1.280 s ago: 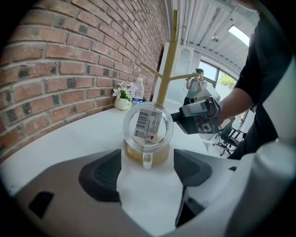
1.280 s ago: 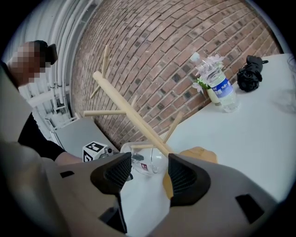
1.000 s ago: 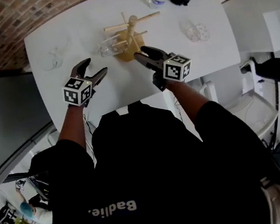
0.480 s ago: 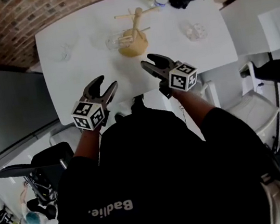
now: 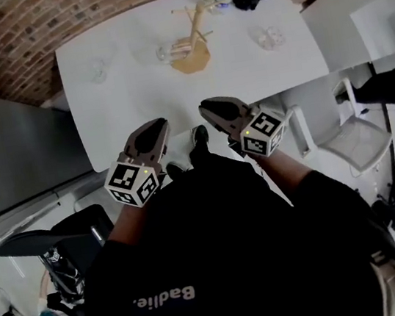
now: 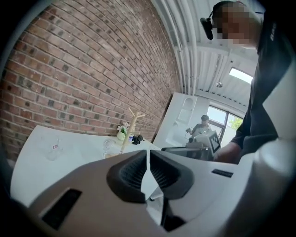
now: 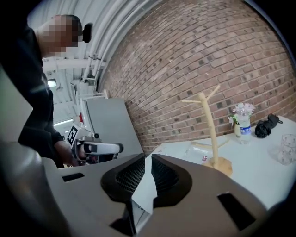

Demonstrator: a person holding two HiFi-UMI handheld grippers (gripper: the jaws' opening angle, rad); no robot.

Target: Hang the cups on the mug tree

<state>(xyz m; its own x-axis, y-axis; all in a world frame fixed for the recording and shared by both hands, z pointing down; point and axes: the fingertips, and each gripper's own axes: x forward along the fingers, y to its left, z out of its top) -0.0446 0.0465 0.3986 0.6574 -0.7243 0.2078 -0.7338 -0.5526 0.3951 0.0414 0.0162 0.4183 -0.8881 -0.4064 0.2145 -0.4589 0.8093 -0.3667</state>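
The tree (image 5: pixel 193 43) stands near the table's (image 5: pixel 144 102) far edge, its pegs seemingly bare. One cup (image 5: pixel 166 51) lies just beside its base, a second cup (image 5: pixel 98 71) sits toward the far left corner, and a third cup (image 5: pixel 270 36) toward the right edge. Hanging looks not yet begun. The left gripper (image 5: pixel 157 127) and right gripper (image 5: pixel 206 107) hover off the near edge, jaws closing on nothing. Next they must open and reach a cup. Brick wall (image 5: pixel 29 31) behind, chair (image 5: pixel 344 145) to the right.

Left gripper (image 6: pixel 148 155), jaws closing on nothing – matt grey plastic shell, black ribbed pads (image 6: pixel 132 173). Beyond the fingers: pale smooth wooden mug tree (image 5: pixel 193 59), clear glass cups (image 5: pixel 268 36), smooth white table (image 5: pixel 244 79), rough brick wall (image 6: pixel 69 69).
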